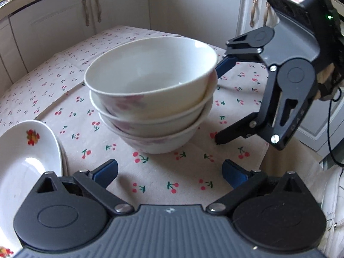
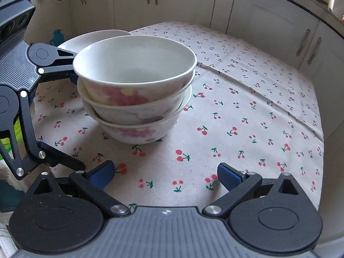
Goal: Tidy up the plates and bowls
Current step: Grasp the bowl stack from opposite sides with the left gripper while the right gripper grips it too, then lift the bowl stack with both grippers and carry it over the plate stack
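Three white bowls with pink flowers stand nested in a stack (image 1: 150, 99) on the cherry-print tablecloth (image 1: 182, 172); the top bowl sits tilted. The stack also shows in the right wrist view (image 2: 135, 90). White plates with a red flower (image 1: 23, 167) lie stacked at the left, and a plate edge (image 2: 94, 37) shows behind the bowls. My left gripper (image 1: 169, 173) is open and empty, just short of the stack. My right gripper (image 2: 164, 174) is open and empty, also in front of the stack. In the left wrist view the right gripper (image 1: 217, 101) stands open beside the bowls' right side.
White cabinet doors (image 1: 96, 19) run behind and around the table. The cloth-covered table (image 2: 258, 111) extends to the right of the bowls, with its edge at the far right. A black cable (image 1: 331, 133) hangs at the right.
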{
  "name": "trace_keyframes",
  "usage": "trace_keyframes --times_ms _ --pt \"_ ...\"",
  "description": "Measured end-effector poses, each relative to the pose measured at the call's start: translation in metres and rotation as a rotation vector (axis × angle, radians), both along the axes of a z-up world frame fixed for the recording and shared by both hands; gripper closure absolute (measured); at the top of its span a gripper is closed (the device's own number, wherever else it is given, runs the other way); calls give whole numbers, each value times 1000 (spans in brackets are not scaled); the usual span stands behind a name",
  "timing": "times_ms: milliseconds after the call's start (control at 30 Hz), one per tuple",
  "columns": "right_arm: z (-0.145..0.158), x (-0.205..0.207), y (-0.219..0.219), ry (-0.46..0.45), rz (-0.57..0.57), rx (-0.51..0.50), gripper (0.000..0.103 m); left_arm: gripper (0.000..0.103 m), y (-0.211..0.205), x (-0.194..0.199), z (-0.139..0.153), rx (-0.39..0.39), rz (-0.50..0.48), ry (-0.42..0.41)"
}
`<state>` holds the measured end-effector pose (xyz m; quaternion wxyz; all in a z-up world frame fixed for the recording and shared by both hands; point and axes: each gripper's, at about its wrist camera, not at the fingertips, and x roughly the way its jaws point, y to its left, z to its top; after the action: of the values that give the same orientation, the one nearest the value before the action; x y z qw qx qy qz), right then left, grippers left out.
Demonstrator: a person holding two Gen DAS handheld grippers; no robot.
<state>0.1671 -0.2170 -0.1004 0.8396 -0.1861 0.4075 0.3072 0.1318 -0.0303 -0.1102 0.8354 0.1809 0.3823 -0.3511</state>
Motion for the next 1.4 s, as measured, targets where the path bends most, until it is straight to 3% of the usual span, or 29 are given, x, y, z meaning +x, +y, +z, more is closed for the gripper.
trace_keyframes --times_ms 200,533,800,1100,1400 --pt "3 12 1 5 43 15 1 1 -3 10 3 27 -26 40" --pt "18 31 15 -10 251 -11 5 4 10 41 18 15 -95 47" --pt "18 44 27 25 365 -58 11 16 10 54 17 15 -191 65" --pt "25 40 31 46 424 -72 21 26 14 56 16 -17 -290 57" --pt "28 34 34 36 427 -98 22 26 13 56 19 -6 -316 55"
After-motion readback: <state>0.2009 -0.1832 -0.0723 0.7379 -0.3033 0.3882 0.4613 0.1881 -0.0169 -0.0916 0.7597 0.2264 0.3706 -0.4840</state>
